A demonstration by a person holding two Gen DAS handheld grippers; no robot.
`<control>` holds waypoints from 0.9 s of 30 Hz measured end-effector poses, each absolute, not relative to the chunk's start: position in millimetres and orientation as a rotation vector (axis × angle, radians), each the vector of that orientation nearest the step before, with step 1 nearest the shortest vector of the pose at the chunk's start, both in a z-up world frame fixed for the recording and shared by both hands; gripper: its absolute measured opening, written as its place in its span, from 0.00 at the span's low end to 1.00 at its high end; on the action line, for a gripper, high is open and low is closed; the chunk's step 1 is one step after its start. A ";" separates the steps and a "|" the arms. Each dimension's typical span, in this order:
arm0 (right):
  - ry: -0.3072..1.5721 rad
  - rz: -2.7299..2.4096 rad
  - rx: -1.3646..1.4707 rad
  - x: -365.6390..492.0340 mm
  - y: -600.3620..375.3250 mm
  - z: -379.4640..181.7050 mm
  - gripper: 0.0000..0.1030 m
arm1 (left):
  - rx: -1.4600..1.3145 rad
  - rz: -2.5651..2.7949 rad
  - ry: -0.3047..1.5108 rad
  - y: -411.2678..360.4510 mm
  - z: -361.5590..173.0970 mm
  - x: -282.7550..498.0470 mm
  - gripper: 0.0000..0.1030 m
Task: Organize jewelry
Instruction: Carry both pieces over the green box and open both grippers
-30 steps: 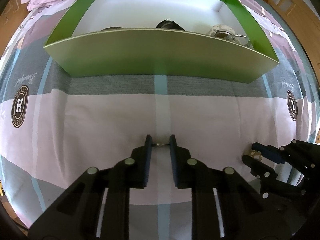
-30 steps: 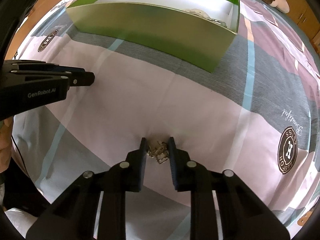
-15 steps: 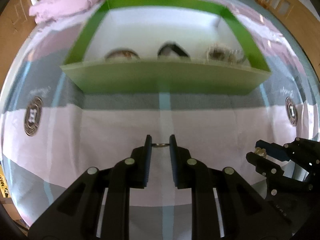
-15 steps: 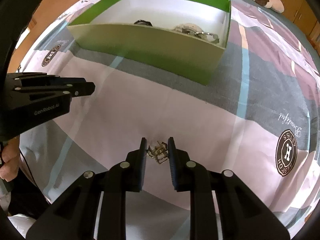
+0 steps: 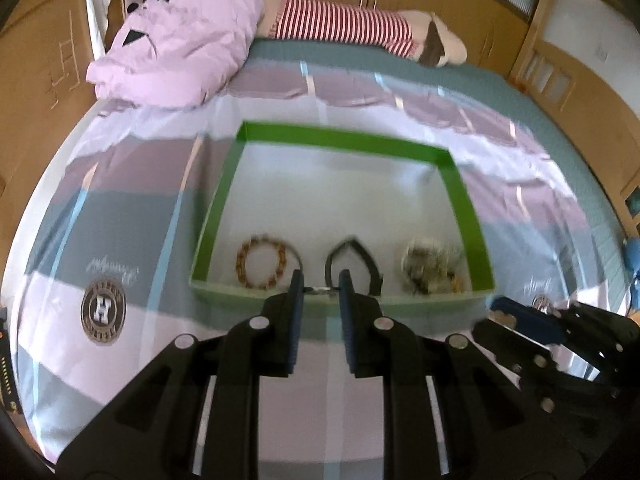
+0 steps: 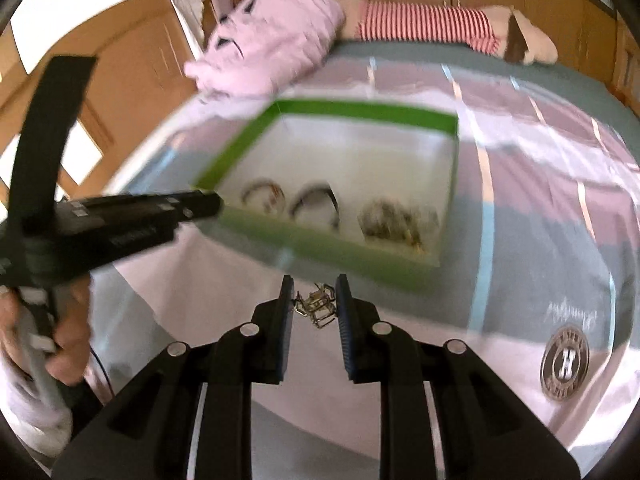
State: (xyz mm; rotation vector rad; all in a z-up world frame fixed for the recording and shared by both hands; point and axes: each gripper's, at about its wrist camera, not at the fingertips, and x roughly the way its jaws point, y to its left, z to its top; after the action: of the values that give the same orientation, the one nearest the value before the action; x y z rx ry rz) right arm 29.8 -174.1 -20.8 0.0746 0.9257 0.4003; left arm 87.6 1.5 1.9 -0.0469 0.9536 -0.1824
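Note:
A green box [image 5: 464, 196] with a white floor lies on the bed. Inside along its near wall lie a beaded bracelet [image 5: 262, 266], a dark bracelet [image 5: 352, 258] and a pile of metal jewelry [image 5: 428, 266]. My left gripper [image 5: 320, 289] is shut on a small silver ring [image 5: 320, 290], held above the box's near wall. My right gripper [image 6: 314, 294] is shut on a tangled gold-and-silver chain piece [image 6: 316, 306], held in the air short of the box [image 6: 360, 254]. The left gripper also shows in the right wrist view [image 6: 120, 220].
The bed has a pink, grey and teal sheet [image 5: 120, 216] with round logo prints. A pink crumpled blanket [image 5: 180, 52] and a striped plush toy [image 5: 348, 24] lie at the far end. Wooden cabinets surround the bed.
Both grippers have lifted off the sheet with their pieces and risen high, so the box's inside now shows from above. The left one has moved over the near wall.

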 end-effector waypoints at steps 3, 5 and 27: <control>0.892 0.389 0.039 52.3 -166.0 -7.3 0.20 | -0.069 -0.180 0.976 6.4 -3.3 107.0 0.17; 0.916 0.386 0.071 69.9 -164.1 -11.8 0.21 | -0.103 -0.180 1.013 11.1 -12.3 120.7 0.17; 0.928 0.293 0.237 108.3 -200.4 -37.5 0.60 | -0.055 -0.123 1.005 5.5 -12.3 122.8 0.72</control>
State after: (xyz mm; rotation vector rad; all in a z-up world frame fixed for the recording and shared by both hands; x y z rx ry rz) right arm 108.3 -200.4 -37.5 0.2369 0.9279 0.2926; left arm 122.8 5.5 -12.3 -0.0549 1.0054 -0.1225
